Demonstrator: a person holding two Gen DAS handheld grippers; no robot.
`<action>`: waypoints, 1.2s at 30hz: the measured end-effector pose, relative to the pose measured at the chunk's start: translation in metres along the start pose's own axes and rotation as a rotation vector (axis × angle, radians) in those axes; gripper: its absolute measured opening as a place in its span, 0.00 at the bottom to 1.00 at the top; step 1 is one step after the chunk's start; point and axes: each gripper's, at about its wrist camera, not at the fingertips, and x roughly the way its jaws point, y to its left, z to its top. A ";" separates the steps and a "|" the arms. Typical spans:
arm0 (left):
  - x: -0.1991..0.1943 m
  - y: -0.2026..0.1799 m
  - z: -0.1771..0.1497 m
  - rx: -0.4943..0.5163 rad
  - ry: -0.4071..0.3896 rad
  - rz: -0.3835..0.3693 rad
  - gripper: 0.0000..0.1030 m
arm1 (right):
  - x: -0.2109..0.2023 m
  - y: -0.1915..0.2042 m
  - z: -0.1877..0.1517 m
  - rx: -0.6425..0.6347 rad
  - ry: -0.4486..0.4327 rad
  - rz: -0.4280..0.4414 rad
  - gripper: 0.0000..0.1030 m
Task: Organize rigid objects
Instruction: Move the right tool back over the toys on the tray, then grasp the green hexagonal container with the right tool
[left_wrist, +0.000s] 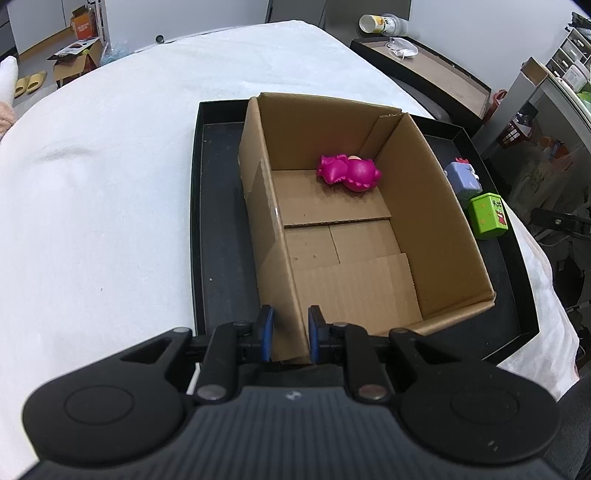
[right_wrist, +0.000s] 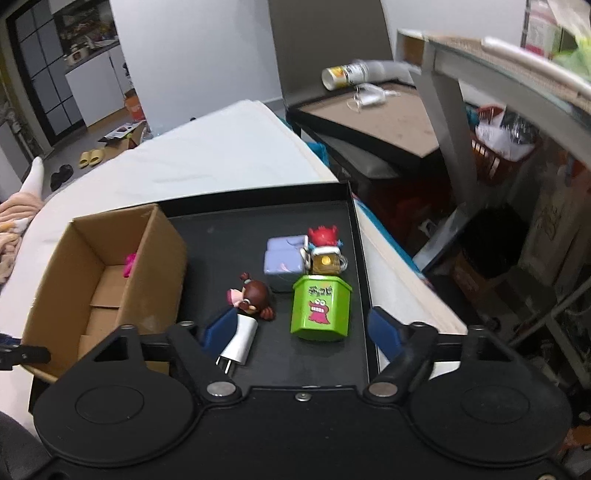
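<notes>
An open cardboard box (left_wrist: 436, 206) stands in a black tray (left_wrist: 214, 221) on a white bed. A magenta toy (left_wrist: 349, 172) lies at its far end. My left gripper (left_wrist: 290, 334) is shut on the box's near left wall corner. In the right wrist view the box (right_wrist: 151, 258) is at left. On the tray (right_wrist: 306, 365) lie a green toy bin (right_wrist: 321, 306), a lilac block (right_wrist: 282, 258), a red-haired figure (right_wrist: 325, 243), a brown-haired doll (right_wrist: 255, 295) and a white charger plug (right_wrist: 240, 339). My right gripper (right_wrist: 301, 332) is open above them, straddling the plug and the green bin.
A dark side table (right_wrist: 373, 122) with a tipped bottle (right_wrist: 347, 75) stands past the bed's right edge. A glass-topped shelf (right_wrist: 498, 62) with clutter below is at the right. Slippers and cartons lie on the far floor (right_wrist: 92, 157).
</notes>
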 end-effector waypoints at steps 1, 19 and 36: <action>0.000 0.000 0.000 0.000 0.002 0.000 0.17 | 0.004 -0.003 0.000 0.015 0.009 0.013 0.66; 0.002 -0.001 0.000 -0.002 0.014 0.009 0.17 | 0.057 -0.019 -0.001 0.063 0.103 0.051 0.48; 0.003 -0.003 0.000 0.018 0.021 0.019 0.17 | 0.083 -0.020 -0.002 0.096 0.152 0.100 0.48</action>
